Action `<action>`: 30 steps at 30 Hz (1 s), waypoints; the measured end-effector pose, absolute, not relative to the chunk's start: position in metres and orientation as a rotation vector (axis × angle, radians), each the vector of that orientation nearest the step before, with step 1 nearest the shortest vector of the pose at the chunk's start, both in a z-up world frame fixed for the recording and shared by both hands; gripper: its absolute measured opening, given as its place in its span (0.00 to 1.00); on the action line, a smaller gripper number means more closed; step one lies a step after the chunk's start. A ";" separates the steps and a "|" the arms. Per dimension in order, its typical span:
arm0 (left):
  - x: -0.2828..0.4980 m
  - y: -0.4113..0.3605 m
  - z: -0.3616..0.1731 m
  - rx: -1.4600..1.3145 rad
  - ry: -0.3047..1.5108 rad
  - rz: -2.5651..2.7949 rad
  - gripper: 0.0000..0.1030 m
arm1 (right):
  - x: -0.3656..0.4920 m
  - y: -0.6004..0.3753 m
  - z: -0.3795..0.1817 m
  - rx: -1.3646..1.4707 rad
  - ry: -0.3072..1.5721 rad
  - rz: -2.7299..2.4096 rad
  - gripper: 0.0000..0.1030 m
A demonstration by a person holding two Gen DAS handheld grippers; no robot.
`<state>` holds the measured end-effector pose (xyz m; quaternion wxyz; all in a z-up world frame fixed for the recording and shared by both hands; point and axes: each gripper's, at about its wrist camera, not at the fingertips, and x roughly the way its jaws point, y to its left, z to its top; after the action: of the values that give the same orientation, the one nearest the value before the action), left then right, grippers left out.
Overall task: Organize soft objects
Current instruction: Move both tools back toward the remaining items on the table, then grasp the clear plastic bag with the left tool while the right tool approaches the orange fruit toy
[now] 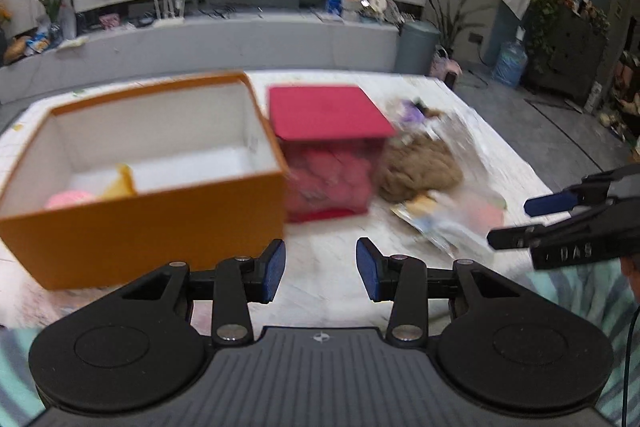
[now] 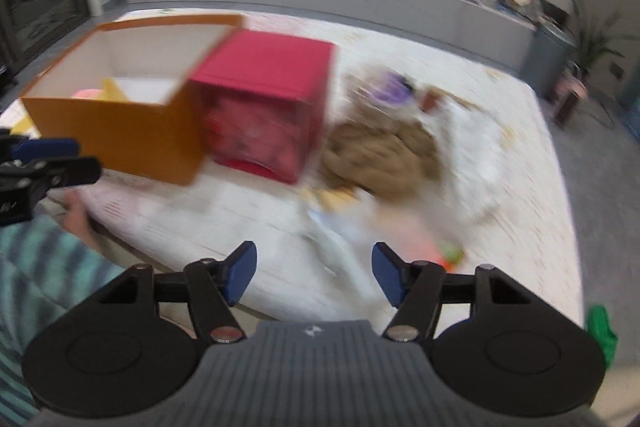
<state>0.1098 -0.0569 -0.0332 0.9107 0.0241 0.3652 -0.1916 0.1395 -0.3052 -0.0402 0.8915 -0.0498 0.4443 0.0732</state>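
Both tongs hang spread over the pale marbled table (image 1: 328,251), nothing between their blue pads — the left gripper (image 1: 321,269) near the open orange cardboard box (image 1: 152,227), the right gripper (image 2: 314,275) above blurred white wrapping. 2 soft things, 1 pink and 1 yellow, lie inside that box. Touching it stands a red-lidded clear cube (image 1: 330,155); a tan fuzzy plush (image 2: 380,155) lies just beside the cube.

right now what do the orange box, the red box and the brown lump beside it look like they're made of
Orange box: looks like matte cardboard, with flat stiff walls and a white lining. Red box: an opaque matte lid over see-through sides, probably plastic, though blur leaves it open. Brown lump: plush or fuzzy fabric, going by its rumpled, slumped shape.
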 end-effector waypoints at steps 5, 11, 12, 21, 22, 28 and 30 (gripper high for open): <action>0.109 -0.084 -0.047 0.086 0.787 -0.453 0.47 | 0.143 -0.345 -0.057 -0.041 0.979 0.071 0.68; 0.118 -0.122 -0.053 0.116 0.804 -0.521 0.47 | 0.152 -0.376 -0.071 0.009 1.025 0.016 0.72; 0.119 -0.130 -0.053 0.129 0.799 -0.531 0.47 | 0.154 -0.379 -0.073 0.016 1.025 0.010 0.72; 0.137 -0.187 -0.076 0.193 0.821 -0.654 0.58 | 0.180 -0.410 -0.088 0.122 1.065 -0.034 0.55; 0.140 -0.190 -0.078 0.186 0.824 -0.656 0.59 | 0.182 -0.413 -0.090 0.147 1.069 -0.030 0.51; 0.148 -0.215 -0.081 0.230 0.804 -0.705 0.76 | 0.186 -0.431 -0.096 0.277 1.042 -0.067 0.44; 0.154 -0.225 -0.087 0.253 0.822 -0.705 0.76 | 0.189 -0.434 -0.100 0.310 1.055 -0.066 0.44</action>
<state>0.1537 -0.2247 -0.0874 0.8495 0.1201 0.3900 -0.3345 0.1891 -0.4339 -0.1002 0.8522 0.1472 0.5012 -0.0314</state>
